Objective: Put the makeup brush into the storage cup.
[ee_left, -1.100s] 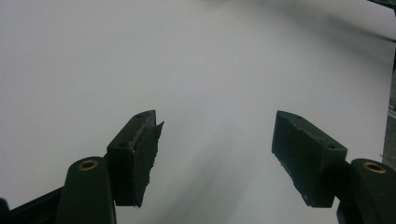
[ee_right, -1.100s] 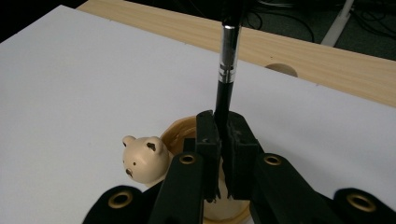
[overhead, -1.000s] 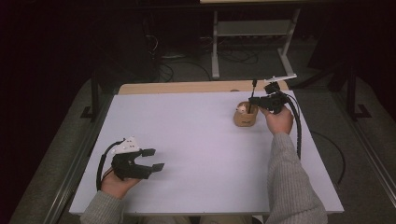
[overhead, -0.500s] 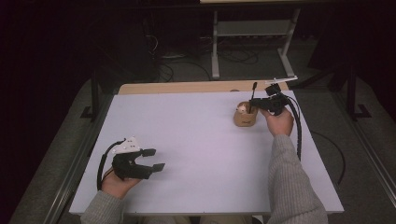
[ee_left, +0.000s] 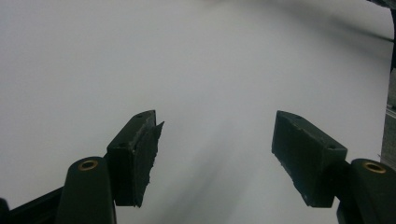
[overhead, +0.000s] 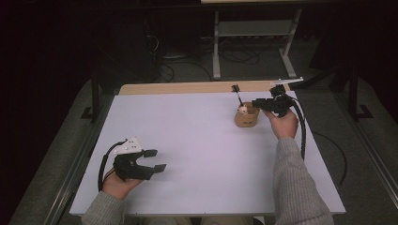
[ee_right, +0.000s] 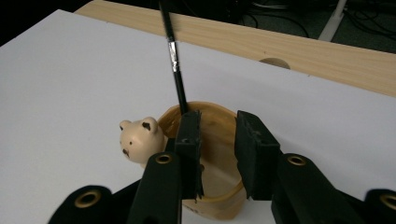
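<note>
A tan cup (overhead: 247,121) with a small bear head (overhead: 242,110) on its rim stands at the table's far right. A black paintbrush (overhead: 237,95) stands in it, leaning left. My right gripper (overhead: 257,102) hovers just right of the cup, open. In the right gripper view its jaws stand a little apart over the cup (ee_right: 212,140), with nothing between them. The brush (ee_right: 173,60) rises behind the left jaw, beside the bear head (ee_right: 139,139). My left gripper (overhead: 156,160) rests open near the front left, over bare white table (ee_left: 196,60).
The white table top (overhead: 202,140) has a bare wooden strip (overhead: 187,87) along its far edge, with a round hole (ee_right: 274,62) in it. A white metal stand (overhead: 253,28) and cables sit on the dark floor beyond.
The right gripper has let go of the brush. The brush has tipped left and now leans in the cup on its own. The left gripper has not moved.
</note>
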{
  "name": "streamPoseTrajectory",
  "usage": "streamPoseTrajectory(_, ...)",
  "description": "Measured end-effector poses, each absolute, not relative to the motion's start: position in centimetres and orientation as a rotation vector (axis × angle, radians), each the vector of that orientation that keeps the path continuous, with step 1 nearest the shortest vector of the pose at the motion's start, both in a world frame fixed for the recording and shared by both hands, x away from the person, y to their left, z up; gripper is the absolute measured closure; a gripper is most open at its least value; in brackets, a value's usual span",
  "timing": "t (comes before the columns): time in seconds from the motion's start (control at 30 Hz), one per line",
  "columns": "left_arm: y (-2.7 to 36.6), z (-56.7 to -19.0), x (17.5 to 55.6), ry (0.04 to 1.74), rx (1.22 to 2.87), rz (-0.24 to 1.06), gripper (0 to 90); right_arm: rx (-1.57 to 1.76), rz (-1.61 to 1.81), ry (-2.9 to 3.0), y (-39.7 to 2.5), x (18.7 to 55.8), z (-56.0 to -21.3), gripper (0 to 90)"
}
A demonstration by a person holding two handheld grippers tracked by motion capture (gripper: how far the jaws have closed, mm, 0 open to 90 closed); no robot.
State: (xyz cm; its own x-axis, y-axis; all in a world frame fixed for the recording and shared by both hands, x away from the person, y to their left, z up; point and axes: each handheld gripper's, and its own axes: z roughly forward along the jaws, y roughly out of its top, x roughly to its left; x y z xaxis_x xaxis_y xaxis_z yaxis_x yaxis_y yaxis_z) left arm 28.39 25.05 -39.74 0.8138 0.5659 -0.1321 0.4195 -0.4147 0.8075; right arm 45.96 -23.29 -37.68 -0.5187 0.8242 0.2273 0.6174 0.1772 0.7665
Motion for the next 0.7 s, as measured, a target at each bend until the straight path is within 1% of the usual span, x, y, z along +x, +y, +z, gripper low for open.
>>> streamPoseTrajectory(0.4,24.9,-39.6,28.5,0.717,2.077,0.205,30.5,1.353,1.302,2.217,-23.9,44.3,-37.1,59.2)
streamPoseTrajectory(0.7,25.0,-39.6,28.5,0.717,2.074,0.204,30.3,1.325,1.316,2.233,-24.1,43.2,-37.1,53.8)
